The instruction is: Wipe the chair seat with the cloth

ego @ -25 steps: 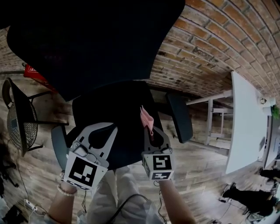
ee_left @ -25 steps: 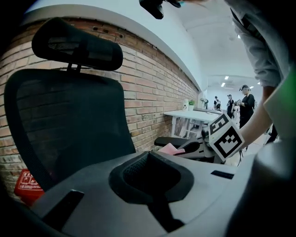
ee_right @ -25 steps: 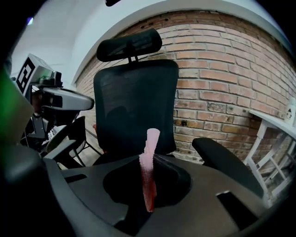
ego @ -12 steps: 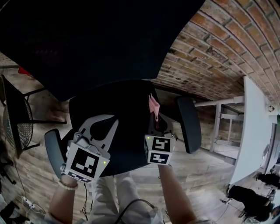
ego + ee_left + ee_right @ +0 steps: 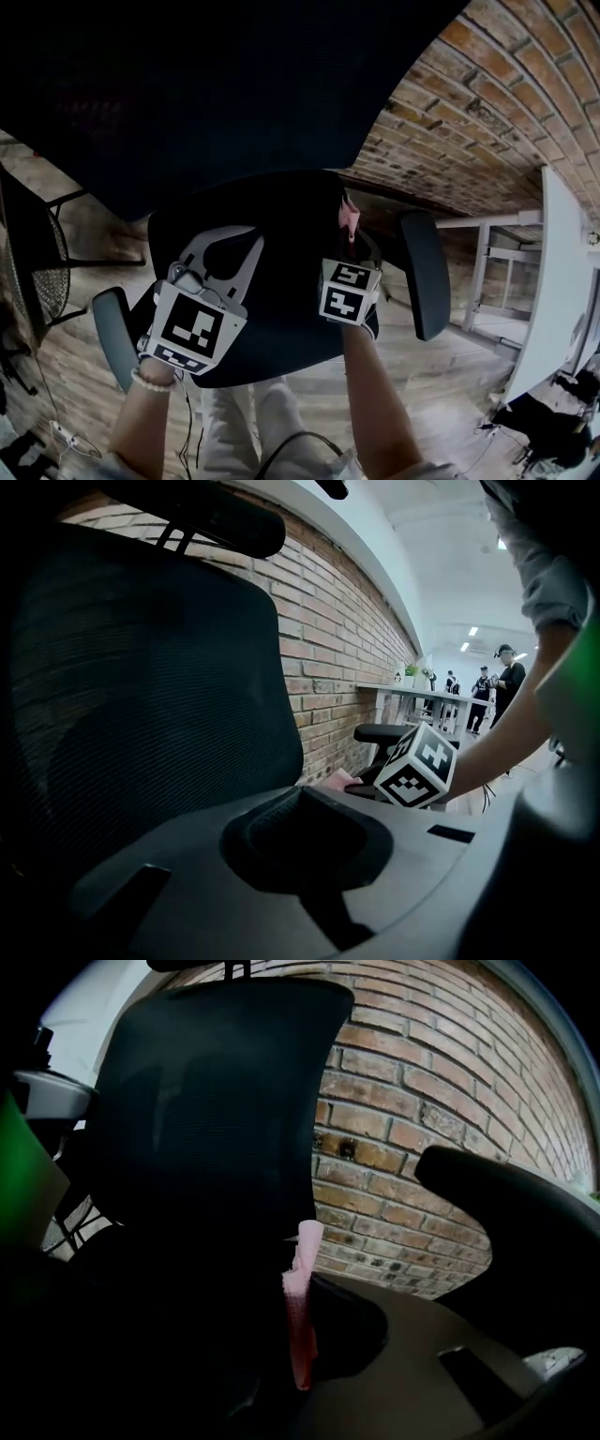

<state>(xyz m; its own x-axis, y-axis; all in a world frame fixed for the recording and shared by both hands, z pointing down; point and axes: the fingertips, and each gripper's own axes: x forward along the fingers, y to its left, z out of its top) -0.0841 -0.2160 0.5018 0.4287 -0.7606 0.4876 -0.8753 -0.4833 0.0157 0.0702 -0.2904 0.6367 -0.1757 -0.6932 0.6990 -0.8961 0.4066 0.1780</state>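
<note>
The black office chair's seat (image 5: 281, 220) lies below both grippers, with its tall mesh backrest (image 5: 187, 94) rising behind. My right gripper (image 5: 350, 242) is shut on a pink cloth (image 5: 349, 216), which stands up as a narrow strip from the jaws over the seat's right rear part. In the right gripper view the cloth (image 5: 300, 1316) stands in front of the backrest (image 5: 206, 1110). My left gripper (image 5: 246, 248) hovers over the left half of the seat, jaws together and holding nothing. In the left gripper view a bit of cloth (image 5: 337, 780) shows beside the right gripper's marker cube (image 5: 417, 766).
Padded armrests flank the seat at the right (image 5: 422, 272) and left (image 5: 112, 337). A brick wall (image 5: 487, 122) runs behind the chair. A white table (image 5: 562, 281) stands at the far right, a black mesh chair (image 5: 28, 253) at the left. People stand in the distance (image 5: 502, 682).
Both grippers have moved forward over the seat toward the backrest. The right one carried the pink cloth along with it.
</note>
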